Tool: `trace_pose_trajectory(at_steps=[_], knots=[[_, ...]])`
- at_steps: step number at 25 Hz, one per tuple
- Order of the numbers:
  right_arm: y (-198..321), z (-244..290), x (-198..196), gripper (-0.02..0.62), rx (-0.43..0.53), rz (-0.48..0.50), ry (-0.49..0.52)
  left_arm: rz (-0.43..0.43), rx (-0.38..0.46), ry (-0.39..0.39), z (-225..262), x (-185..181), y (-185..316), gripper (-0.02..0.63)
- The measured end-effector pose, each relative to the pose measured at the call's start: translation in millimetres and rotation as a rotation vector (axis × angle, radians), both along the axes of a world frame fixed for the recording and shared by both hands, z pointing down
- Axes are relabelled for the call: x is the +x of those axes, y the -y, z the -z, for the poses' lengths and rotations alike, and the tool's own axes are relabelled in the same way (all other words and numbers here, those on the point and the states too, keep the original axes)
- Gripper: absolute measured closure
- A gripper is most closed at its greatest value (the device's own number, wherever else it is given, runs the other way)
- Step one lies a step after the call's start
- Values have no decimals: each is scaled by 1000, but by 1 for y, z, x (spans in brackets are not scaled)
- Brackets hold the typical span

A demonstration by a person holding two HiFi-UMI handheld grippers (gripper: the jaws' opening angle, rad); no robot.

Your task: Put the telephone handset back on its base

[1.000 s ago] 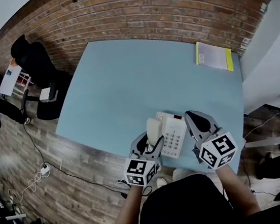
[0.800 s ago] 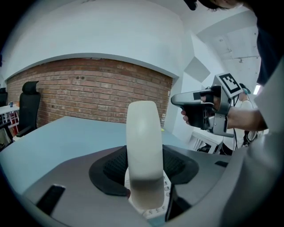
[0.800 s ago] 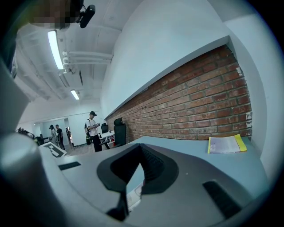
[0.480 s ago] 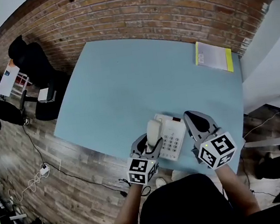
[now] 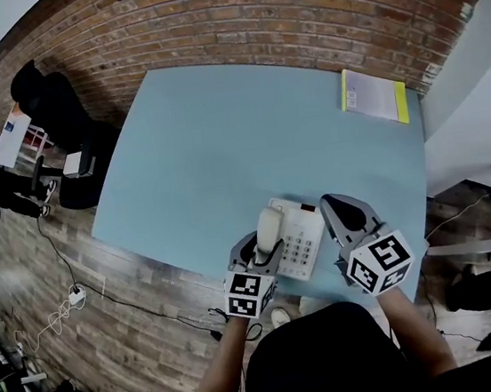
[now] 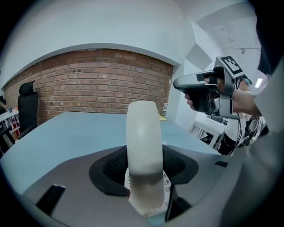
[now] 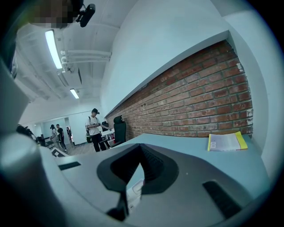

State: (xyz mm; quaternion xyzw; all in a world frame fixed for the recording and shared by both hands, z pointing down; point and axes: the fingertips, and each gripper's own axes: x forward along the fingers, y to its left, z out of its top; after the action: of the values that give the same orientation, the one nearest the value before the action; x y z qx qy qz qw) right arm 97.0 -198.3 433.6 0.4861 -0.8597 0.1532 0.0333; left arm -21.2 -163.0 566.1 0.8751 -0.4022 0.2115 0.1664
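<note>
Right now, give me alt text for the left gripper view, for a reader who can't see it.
The left gripper clamps a cream handset, with the keypad of the base showing just below it. Beyond lie a blue table and a brick wall; at upper right a hand holds the right gripper in the air.

The handset (image 6: 142, 142) is smooth, matt cream plastic, and the table (image 5: 247, 137) has a smooth matt blue top. The far wall (image 5: 293, 14) is rough brick; the floor (image 5: 50, 279) at left looks like wood planks.
</note>
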Motion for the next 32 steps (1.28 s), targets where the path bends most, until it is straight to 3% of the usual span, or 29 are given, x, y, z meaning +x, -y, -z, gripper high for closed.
trace_pose_trajectory(at_steps=[15,24,32], knots=[[0,-10,2,583,-28,1,14,-18,-49,81,-27,3,3,377],[-2,-17,4,583,-43,-3,16,2,-132,111,-49,-2,7,377],[2,-20,10,583,-52,-14,15,20,-156,116,-59,1,17,377]])
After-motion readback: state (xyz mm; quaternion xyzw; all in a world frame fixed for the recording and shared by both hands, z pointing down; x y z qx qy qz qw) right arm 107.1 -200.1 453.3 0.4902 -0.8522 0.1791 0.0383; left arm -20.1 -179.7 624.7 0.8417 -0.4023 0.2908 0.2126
